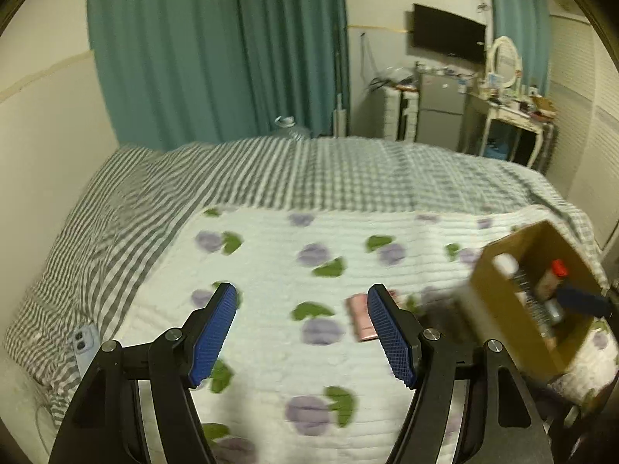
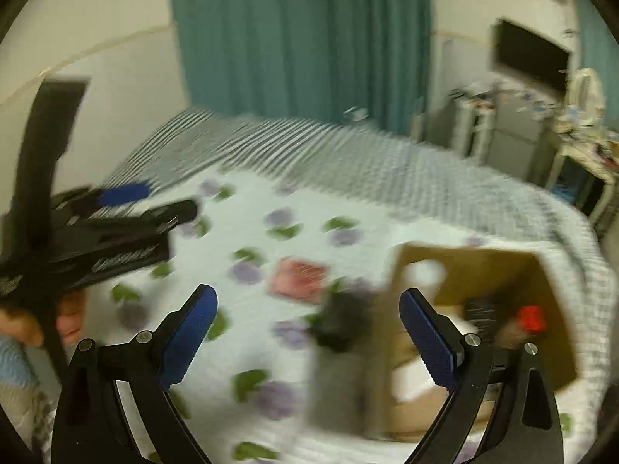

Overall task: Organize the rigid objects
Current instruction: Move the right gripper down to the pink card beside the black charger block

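Spread over the bed, a white floral quilt (image 1: 271, 255) carries a flat pink packet (image 2: 298, 276) beside the brown cardboard box (image 2: 534, 270); both the left gripper (image 1: 301, 334) and the right gripper (image 2: 307, 338) are held spread and empty, so the packet is best approached squarely across its edges.

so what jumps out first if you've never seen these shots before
The open brown cardboard box on the right side of the bed catches the eye first, with a red-capped bottle and other items inside. Beside it, a flat pink packet lies on the white quilt with purple flowers. Both the left gripper and the right gripper hover with fingers spread wide, holding nothing.
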A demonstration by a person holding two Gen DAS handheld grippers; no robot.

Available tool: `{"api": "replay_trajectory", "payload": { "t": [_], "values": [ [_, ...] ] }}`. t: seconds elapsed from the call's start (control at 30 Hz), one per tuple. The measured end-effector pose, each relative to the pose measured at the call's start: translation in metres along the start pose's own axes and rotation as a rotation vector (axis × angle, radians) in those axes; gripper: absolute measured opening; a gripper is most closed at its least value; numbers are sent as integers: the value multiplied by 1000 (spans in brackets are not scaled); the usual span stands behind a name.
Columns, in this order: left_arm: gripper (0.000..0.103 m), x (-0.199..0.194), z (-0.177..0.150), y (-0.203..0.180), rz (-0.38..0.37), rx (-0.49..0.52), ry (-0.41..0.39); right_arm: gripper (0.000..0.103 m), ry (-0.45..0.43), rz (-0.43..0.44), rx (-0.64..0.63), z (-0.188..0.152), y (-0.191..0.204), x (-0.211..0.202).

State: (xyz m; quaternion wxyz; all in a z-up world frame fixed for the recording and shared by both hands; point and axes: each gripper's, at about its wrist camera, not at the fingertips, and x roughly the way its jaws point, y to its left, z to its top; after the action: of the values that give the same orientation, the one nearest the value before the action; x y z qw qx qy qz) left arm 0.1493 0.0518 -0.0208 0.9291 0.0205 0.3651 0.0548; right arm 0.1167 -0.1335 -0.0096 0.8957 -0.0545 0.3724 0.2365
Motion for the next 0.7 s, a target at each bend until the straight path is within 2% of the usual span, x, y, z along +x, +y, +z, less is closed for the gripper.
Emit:
{"api": "replay_trajectory", "payload": {
  "t": [0.1,0.17,0.27,0.37,0.47,0.57,0.63,0.7],
  "values": [
    [73,23,-13,18,12,-34,36,96,95,-3,9,-16,17,44],
    [73,36,-21,23,7,-51,51,96,166,-66,46,-30,15,73],
    [73,55,-33,25,3,-66,77,96,174,-235,-54,-38,24,90],
    [73,64,-40,25,-19,-57,109,96,172,-271,-58,-39,32,96],
    [73,64,-40,28,4,-54,105,95,138,-273,-79,-46,38,93],
    [73,63,-40,33,-3,-73,95,92,113,-162,-52,-49,47,87],
    [73,65,-42,32,-3,-75,104,92,134,-152,-57,-49,49,97],
    [73,66,-45,30,0,-67,111,92,174,-152,35,-53,33,113]
  ]
}}
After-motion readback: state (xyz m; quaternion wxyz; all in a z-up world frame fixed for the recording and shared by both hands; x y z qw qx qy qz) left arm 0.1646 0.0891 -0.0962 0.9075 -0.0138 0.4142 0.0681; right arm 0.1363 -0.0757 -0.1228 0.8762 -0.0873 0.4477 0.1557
